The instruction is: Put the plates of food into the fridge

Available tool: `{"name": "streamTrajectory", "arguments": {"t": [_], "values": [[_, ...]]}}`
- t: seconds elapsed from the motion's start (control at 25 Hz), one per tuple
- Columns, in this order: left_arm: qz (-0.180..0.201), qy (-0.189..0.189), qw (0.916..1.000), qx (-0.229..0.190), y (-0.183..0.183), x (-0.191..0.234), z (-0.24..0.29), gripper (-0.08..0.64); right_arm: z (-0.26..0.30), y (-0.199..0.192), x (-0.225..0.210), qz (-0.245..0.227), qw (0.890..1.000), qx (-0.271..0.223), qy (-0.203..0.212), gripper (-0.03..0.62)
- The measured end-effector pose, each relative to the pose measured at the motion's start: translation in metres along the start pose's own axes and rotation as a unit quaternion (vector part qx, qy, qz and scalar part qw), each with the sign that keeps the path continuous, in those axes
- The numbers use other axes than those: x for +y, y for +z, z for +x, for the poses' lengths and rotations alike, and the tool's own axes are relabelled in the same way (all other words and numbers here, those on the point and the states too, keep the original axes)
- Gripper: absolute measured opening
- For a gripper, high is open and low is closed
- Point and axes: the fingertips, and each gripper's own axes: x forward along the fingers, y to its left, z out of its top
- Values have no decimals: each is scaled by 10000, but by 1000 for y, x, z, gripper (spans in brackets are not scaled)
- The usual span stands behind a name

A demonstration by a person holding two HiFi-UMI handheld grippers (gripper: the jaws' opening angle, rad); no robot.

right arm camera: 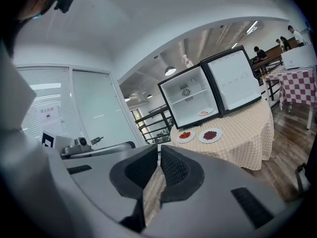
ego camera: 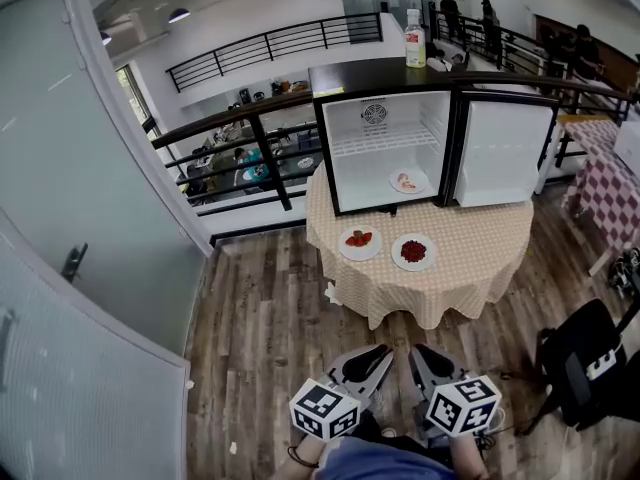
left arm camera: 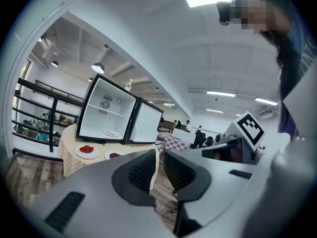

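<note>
On the round bench [ego camera: 440, 288], one plate [ego camera: 407, 181] is sitting inside the open fridge [ego camera: 380, 118], the strawberry plate [ego camera: 359, 241] and berry plate [ego camera: 413, 251] are waiting at its six o'clock, and the left hand-held gripper [ego camera: 383, 351] and right hand-held gripper [ego camera: 416, 351] are hovering clenched, empty, far off.

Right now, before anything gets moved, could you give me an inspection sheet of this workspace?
Surface: round table with beige checked cloth.
Job's things: open black mini fridge, one white plate of pink food inside; white plate of red food and white plate of dark red food on the cloth.
Clutter: pale plastic bottle on the fridge top.
Grippers: left hand-held gripper and right hand-held gripper both shut, empty, short of the table.
Cables: nothing seen.
Surroundings: wooden plank floor, black metal railing, people far behind.
</note>
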Motion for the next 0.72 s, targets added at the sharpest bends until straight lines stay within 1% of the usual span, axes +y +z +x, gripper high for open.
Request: {"name": "streamTrajectory", "arguments": {"t": [0.16,0.36,0.56,0.72], "values": [[-6,59,10000,44,-1,2,7,48,3,-1,-12,107,9999,4,46,32],[-27,144,9998,152,-8,11,16,48,11,-7,-27,284,9995,120,30,32],[-11,95,9996,254,-8,31,38,48,28,5,-49,379,9992,81,-90,32],[120,31,9994,314,0,54,63,48,48,19,-71,420,9989,53,-215,32]]}}
